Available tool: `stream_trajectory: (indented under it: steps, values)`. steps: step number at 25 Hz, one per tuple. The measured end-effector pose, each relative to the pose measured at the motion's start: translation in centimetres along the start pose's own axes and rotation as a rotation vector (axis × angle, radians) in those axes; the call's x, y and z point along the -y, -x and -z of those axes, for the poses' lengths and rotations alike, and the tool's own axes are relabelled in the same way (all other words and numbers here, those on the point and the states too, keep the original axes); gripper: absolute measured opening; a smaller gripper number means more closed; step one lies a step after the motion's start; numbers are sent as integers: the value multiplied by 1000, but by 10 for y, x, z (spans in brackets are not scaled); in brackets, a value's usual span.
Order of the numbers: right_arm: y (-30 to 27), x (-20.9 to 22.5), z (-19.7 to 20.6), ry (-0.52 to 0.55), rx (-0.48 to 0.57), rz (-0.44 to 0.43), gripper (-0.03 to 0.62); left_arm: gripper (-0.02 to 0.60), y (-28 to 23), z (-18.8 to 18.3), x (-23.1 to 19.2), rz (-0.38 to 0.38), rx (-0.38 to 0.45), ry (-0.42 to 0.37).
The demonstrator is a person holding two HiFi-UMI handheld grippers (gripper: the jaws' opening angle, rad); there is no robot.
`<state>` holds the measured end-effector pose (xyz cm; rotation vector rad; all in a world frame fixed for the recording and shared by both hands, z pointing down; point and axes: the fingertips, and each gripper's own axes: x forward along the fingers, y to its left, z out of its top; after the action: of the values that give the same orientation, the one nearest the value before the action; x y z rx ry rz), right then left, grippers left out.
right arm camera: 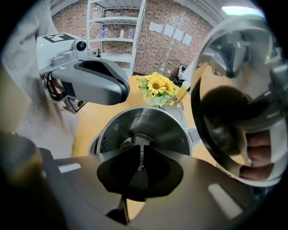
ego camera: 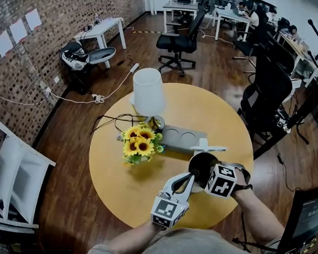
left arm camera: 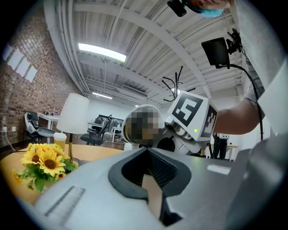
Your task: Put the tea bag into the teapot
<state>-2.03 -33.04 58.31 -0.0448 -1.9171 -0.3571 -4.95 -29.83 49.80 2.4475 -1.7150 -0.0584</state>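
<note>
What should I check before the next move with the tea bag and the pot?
1. On the shiny steel teapot, the mirror-like round lid stands open: ok.
2. The small pale tea bag lies inside the pot: ok.
3. The right gripper has its jaws a little apart: ok.
4. The bag is free of those jaws: cannot tell.
5. The left gripper is clear of the pot: ok.

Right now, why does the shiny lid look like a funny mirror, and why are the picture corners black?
Right gripper view: the raised lid of the teapot is polished metal, so it mirrors things bent; the wide lens leaves black corners. Left gripper view: same black corners, and the ceiling light glares white. Head view: no black corners, but the brick wall curves.
</note>
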Motion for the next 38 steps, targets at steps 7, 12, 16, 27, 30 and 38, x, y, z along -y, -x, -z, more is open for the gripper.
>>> stream_trajectory:
  steps: [7, 12, 16, 27, 30, 38]
  values:
    - [8, 8, -7, -46, 128, 117, 37, 2, 1, -2, 4, -14, -22, -14]
    - [34, 14, -8, -180, 358, 238, 43, 2, 2, -8, 12, -45, -31, -26]
    - [70, 13, -9, -346, 611, 259, 8, 2, 2, -12, 22, -72, -39, -25]
    - [140, -36, 13, -606, 1020, 209, 7, 2, 8, -13, 72, -58, -25, -48]
    - [146, -56, 13, -622, 1038, 226, 8, 2, 21, -10, 85, -29, -25, -50]
    - [163, -128, -13, -654, 1042, 269, 8, 2, 93, -13, 108, 22, -7, -46]
